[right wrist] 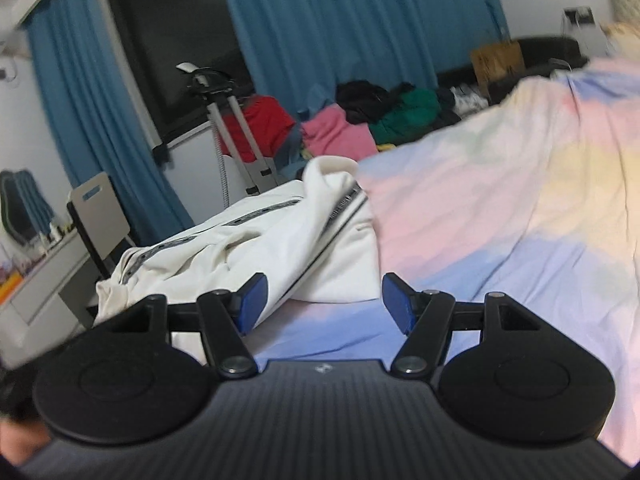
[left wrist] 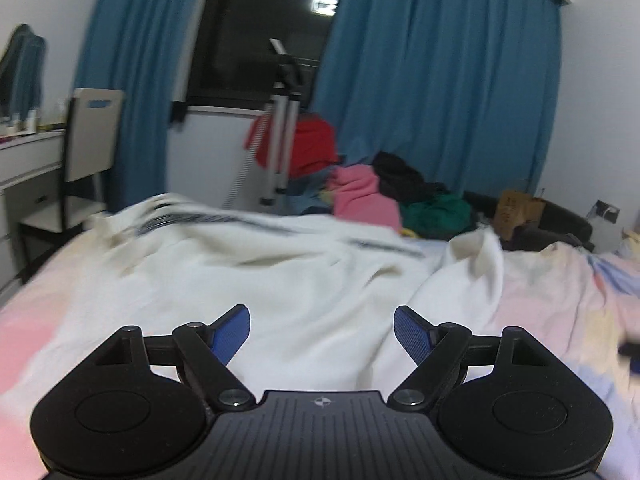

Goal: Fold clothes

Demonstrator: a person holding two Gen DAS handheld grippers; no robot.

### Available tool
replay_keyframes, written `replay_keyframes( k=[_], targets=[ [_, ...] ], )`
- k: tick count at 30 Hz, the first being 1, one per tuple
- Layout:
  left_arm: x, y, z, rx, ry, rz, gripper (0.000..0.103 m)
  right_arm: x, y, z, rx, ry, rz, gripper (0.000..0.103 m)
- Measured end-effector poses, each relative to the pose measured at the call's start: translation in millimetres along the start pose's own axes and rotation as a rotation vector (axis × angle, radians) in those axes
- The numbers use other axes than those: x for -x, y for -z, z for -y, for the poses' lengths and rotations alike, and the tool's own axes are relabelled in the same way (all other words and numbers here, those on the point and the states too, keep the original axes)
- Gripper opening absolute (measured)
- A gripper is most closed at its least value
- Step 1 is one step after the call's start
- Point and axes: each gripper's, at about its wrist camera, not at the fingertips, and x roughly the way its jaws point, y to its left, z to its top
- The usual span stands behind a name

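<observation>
Both claws gape empty: left claw (left wrist: 322,330) above the white jacket (left wrist: 248,280), right claw (right wrist: 324,300) beside it. Pinch one layer near its 12 o'clock edge.

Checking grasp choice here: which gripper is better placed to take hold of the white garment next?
Probably left: the left gripper hangs open directly over the white garment; the right gripper faces mostly bare bedsheet.

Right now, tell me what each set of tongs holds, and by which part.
Nothing. Left tongs and right tongs are open and empty; the white garment lies loose on the bed.
</observation>
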Motion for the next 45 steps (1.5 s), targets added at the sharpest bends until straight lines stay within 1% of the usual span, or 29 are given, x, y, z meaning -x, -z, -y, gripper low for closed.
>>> replay_keyframes(
  k=[5,7,10,13,14,15,16,17,18,19,21,22,25,28,31,34,37,41,43,45],
  targets=[
    [-83,-40,59,0.001,0.108,-0.024,0.081,-18,-1,18,-0.006,0.042,-0.006,0.066],
    [-115,-53,84,0.004,0.152,-0.045,0.081,-30,-1,27,-0.033,0.066,-0.026,0.066],
    [-161,-59,126,-0.005,0.196,-0.104,0.08,-44,-1,39,-0.089,0.06,-0.056,0.066],
    [-199,-55,164,-0.056,0.194,-0.143,0.071,-54,2,44,-0.098,0.077,-0.064,0.066],
    [-208,-52,174,-0.08,0.185,-0.158,0.062,-57,3,46,-0.102,0.087,-0.07,0.066],
    [-217,-50,184,-0.104,0.176,-0.173,0.047,-60,4,49,-0.108,0.097,-0.076,0.066],
    [-226,-48,194,-0.128,0.167,-0.188,0.038,-61,5,51,-0.116,0.105,-0.077,0.066],
    [-232,-45,202,-0.155,0.158,-0.196,0.018,-61,4,52,-0.125,0.111,-0.073,0.066],
    [-234,-44,208,-0.181,0.151,-0.199,0.011,-61,4,54,-0.133,0.117,-0.07,0.066],
    [-234,-43,213,-0.205,0.145,-0.202,0.01,-61,4,56,-0.142,0.124,-0.066,0.066],
    [-222,-45,222,-0.25,0.164,-0.177,0.007,-61,4,59,-0.159,0.136,-0.058,0.066],
    [-210,-46,223,-0.263,0.184,-0.163,0.007,-61,4,60,-0.162,0.142,-0.053,0.066],
    [-164,-51,218,-0.288,0.242,-0.124,0.006,-60,2,60,-0.166,0.159,-0.037,0.066],
    [-107,-48,201,-0.31,0.296,-0.092,0.006,-47,-2,63,-0.206,0.168,0.033,0.066],
    [-49,-30,178,-0.353,0.326,-0.069,0.006,-31,-7,65,-0.229,0.163,0.117,0.067],
    [2,0,146,-0.331,0.34,-0.081,0.006,-23,-9,64,-0.232,0.134,0.136,0.068],
    [44,39,115,-0.335,0.33,-0.093,0.006,-20,-10,62,-0.235,0.087,0.125,0.068],
    [68,88,81,-0.275,0.292,-0.16,0.006,-27,-6,61,-0.27,-0.027,0.046,0.067],
    [74,101,69,-0.232,0.27,-0.16,0.006,-31,-2,63,-0.317,-0.088,-0.005,0.067],
    [79,106,58,-0.148,0.267,-0.152,0.006,-33,2,63,-0.361,-0.142,-0.044,0.066]
  ],
)
